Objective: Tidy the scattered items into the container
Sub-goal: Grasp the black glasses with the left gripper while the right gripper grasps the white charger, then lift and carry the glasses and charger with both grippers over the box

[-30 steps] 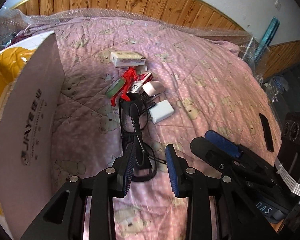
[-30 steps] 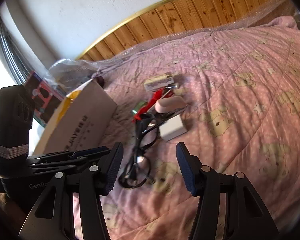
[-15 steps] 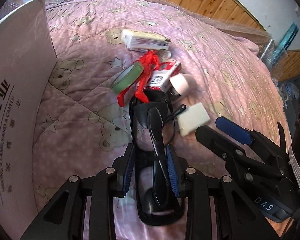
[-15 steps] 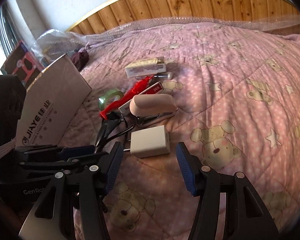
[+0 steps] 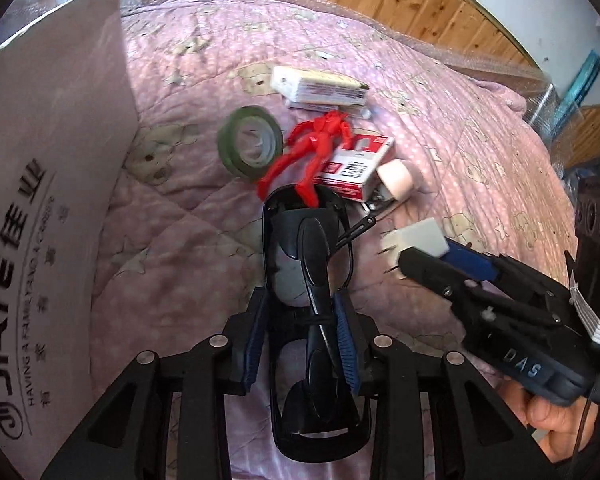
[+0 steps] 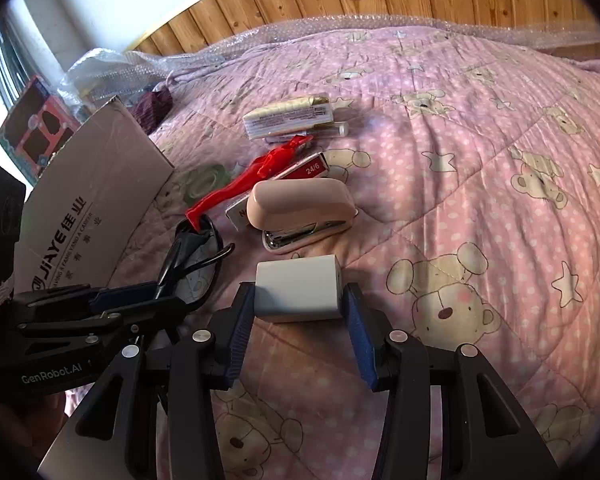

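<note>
The left gripper (image 5: 302,326) is low over the pink quilt (image 6: 480,184) with its fingers (image 5: 254,340) closed in on the glasses (image 5: 312,280). The blue pads sit on either side of the folded frame near its middle and appear to touch it. One lens end of the glasses projects ahead of the fingers and the other end lies back between the gripper's arms. The glasses lie on the quilt.

The right gripper (image 6: 300,330) is just right of the glasses. Its fingers (image 6: 358,338) are partly open and bracket the white charger (image 6: 298,294): each pad stands at a side face of the charger, touching or very nearly so. Whether a firm grip is made cannot be told. The charger sits on the quilt, its far half ahead of the fingertips.

Beyond the glasses, the foot of a red figure (image 5: 318,148) overlaps the far lens. The figure lies partly on a red and white staple box (image 5: 356,168). A pink stapler (image 6: 300,210) is just right of that box, between it and the charger. A green tape roll (image 5: 250,142) lies left of the figure. A white carton (image 5: 320,88) lies furthest from the glasses, with a small tube against it.

The cardboard box (image 5: 44,200) stands left of the glasses, apart from them, with its printed flap raised.
</note>
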Available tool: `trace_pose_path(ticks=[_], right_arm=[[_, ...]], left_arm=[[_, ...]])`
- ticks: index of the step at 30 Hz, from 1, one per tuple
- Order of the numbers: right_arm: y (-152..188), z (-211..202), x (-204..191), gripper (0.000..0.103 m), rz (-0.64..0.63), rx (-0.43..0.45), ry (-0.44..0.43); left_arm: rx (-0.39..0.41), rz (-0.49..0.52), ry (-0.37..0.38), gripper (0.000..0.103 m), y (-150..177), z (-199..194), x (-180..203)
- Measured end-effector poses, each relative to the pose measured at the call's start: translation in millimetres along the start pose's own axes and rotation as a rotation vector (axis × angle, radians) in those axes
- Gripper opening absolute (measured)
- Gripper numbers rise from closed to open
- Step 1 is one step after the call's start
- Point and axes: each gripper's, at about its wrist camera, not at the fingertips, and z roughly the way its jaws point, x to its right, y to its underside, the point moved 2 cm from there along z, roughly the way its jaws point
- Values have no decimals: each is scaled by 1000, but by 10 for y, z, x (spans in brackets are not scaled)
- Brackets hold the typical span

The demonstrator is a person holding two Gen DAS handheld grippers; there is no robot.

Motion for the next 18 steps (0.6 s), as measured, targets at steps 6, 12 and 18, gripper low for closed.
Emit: trace_pose_path(ticks=[6,12,18], right_arm=[[-8,-16,20,47,25,8,9],[114,-175,5,47,57,8,22],[278,-363,-123,47,69,11,16]], left_arm=[[-2,33,1,35,-35,45,52],[7,66,23,19,57,-96,79],[6,60,47,15,212,-238,73]])
